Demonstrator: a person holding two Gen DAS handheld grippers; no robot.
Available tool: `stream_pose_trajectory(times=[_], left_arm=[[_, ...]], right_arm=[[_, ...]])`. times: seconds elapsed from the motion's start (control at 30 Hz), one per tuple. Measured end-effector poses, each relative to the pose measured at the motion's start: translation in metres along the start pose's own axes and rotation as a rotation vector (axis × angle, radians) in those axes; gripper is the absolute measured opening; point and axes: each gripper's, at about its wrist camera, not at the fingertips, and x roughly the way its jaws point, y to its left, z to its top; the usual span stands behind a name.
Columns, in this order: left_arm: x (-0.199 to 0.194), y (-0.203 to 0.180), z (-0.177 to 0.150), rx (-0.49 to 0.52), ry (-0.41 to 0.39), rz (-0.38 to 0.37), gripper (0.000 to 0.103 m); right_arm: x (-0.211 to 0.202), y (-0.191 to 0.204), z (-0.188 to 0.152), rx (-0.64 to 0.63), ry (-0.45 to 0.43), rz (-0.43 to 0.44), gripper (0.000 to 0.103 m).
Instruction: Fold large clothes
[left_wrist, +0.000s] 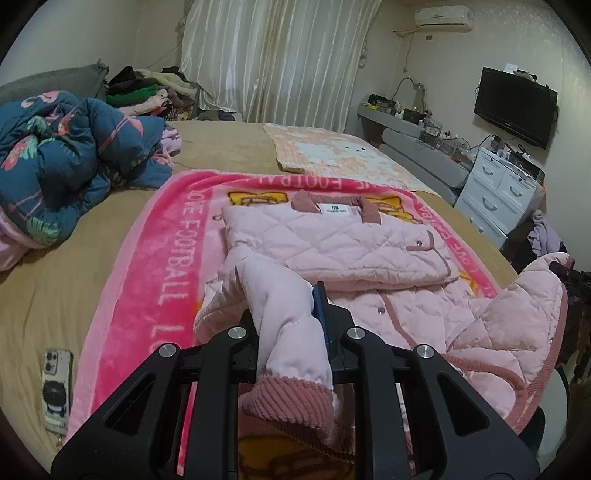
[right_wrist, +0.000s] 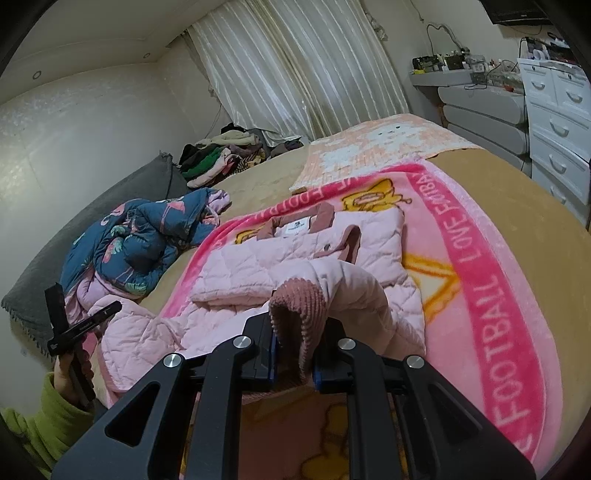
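A pink quilted jacket (left_wrist: 332, 236) with dusty-rose collar and cuffs lies on a pink football blanket (left_wrist: 162, 266) on the bed; it also shows in the right wrist view (right_wrist: 258, 266). Its upper part is folded flat, collar at the far end. My left gripper (left_wrist: 288, 321) is shut on one sleeve (left_wrist: 280, 306) just above its corduroy cuff (left_wrist: 288, 410) and holds it raised. My right gripper (right_wrist: 293, 354) is shut on the other sleeve's corduroy cuff (right_wrist: 295, 306), lifted above the jacket's lower part.
A blue flamingo quilt (left_wrist: 66, 155) lies bunched at the left. A phone (left_wrist: 57, 391) lies on the tan sheet near the front left. A peach blanket (left_wrist: 343, 151) lies beyond. A clothes pile (left_wrist: 147, 92), white drawers (left_wrist: 498, 192) and a TV (left_wrist: 517, 107) stand around.
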Motion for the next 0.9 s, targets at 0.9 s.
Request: stream_pose_trajectory(times=[0.9], left_arm=[[0.065,0.013,0.094,-0.015,-0.021,0.089,0.012]], right_arm=[[0.056,-0.040,0.083,0.117,-0.087,-0.061,0.012]])
